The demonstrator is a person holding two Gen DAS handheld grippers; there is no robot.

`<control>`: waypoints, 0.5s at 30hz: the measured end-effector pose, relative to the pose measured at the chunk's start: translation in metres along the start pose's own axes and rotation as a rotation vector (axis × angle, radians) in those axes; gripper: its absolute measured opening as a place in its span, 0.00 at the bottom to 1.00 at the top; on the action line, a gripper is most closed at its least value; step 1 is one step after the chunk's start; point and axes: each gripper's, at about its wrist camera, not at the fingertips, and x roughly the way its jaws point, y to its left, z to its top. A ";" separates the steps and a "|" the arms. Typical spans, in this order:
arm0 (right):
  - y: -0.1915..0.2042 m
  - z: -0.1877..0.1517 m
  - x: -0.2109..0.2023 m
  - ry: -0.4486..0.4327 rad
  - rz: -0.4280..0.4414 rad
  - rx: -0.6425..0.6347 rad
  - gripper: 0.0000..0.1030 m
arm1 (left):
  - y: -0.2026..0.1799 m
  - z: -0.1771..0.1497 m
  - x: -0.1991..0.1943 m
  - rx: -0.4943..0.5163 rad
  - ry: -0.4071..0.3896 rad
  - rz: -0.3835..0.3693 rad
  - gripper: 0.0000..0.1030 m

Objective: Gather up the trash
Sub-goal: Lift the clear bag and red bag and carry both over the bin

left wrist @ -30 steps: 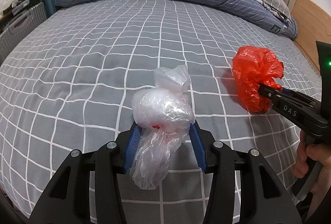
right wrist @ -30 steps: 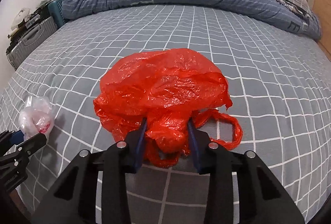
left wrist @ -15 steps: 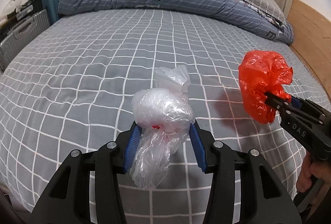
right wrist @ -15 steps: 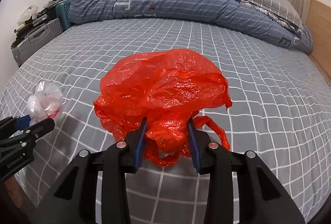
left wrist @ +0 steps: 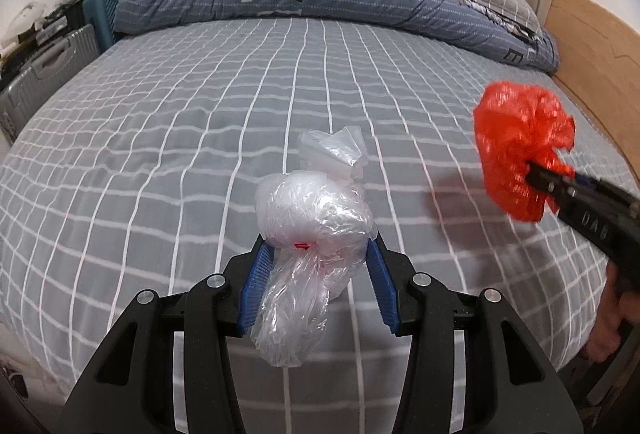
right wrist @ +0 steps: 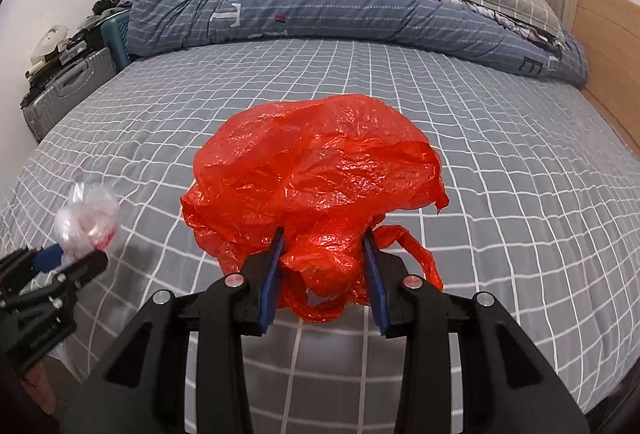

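left gripper [left wrist: 316, 266] jaws clamp the crumpled clear plastic bag [left wrist: 312, 218]; right gripper [right wrist: 323, 266] jaws clamp the crumpled red plastic bag [right wrist: 316, 177]. keep both squeezes firm above the grey checked bed's [left wrist: 200, 121] near edge.

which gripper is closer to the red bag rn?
Right. The right gripper is clamped on the red bag, lifted off the bed. The left gripper is off to its left, closed on the clear bag, not touching the red one.
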 end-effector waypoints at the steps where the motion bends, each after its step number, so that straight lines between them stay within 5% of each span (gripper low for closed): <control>1: 0.001 -0.002 -0.005 -0.003 -0.001 -0.002 0.34 | 0.000 -0.002 -0.002 -0.001 0.001 -0.001 0.45; 15: 0.017 -0.036 -0.058 -0.017 0.000 -0.020 0.34 | -0.001 -0.029 -0.051 -0.021 -0.026 -0.015 0.45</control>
